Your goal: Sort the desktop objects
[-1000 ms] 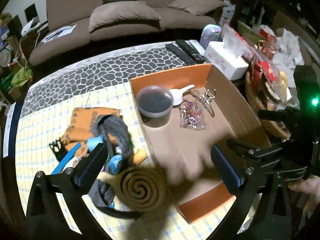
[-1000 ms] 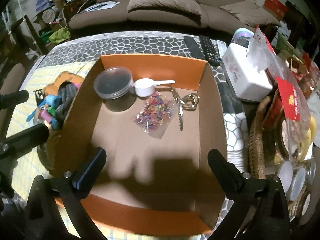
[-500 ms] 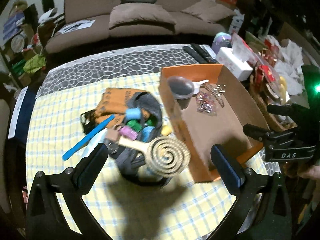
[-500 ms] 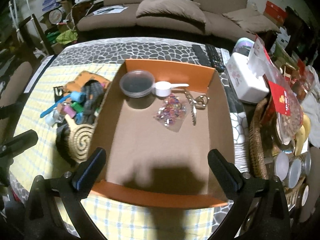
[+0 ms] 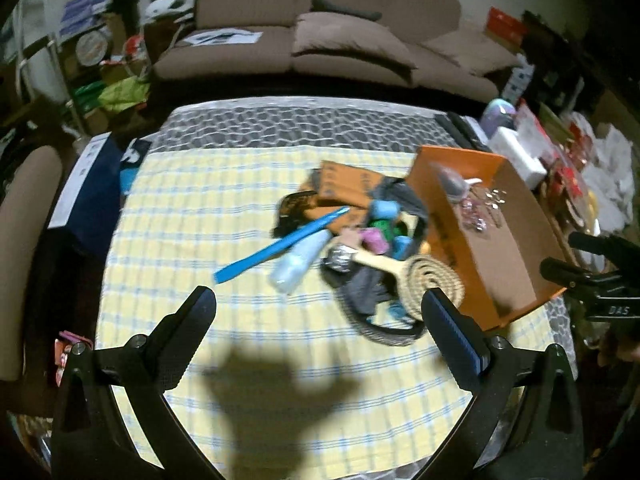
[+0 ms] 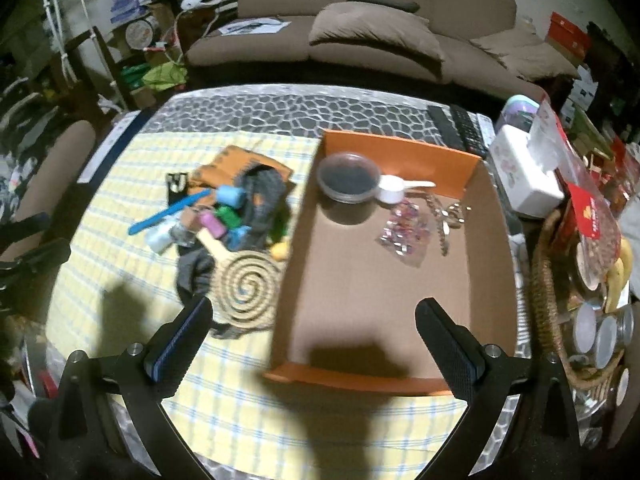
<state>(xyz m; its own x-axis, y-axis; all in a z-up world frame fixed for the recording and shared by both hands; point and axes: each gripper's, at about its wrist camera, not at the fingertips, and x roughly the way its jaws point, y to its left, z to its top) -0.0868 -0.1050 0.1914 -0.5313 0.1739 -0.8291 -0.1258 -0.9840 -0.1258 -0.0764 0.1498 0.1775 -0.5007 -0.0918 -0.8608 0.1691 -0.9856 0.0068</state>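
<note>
Left gripper (image 5: 318,306) wide apart, holding nothing, above the table (image 5: 180,216). Right gripper (image 6: 312,318) wide apart too, empty. Pile of small things (image 6: 224,220) near the table's middle, touching the box (image 6: 384,300) by the right edge.

We count one cardboard box (image 6: 400,292) holding one lidded tub (image 6: 349,176), one white scoop (image 6: 394,192), one packet of small colourful bits (image 6: 404,234) and one hair claw (image 6: 442,220). Beside it lie one spiral mat (image 6: 248,286), one blue stick (image 6: 170,212) and two remotes (image 6: 456,126).
</note>
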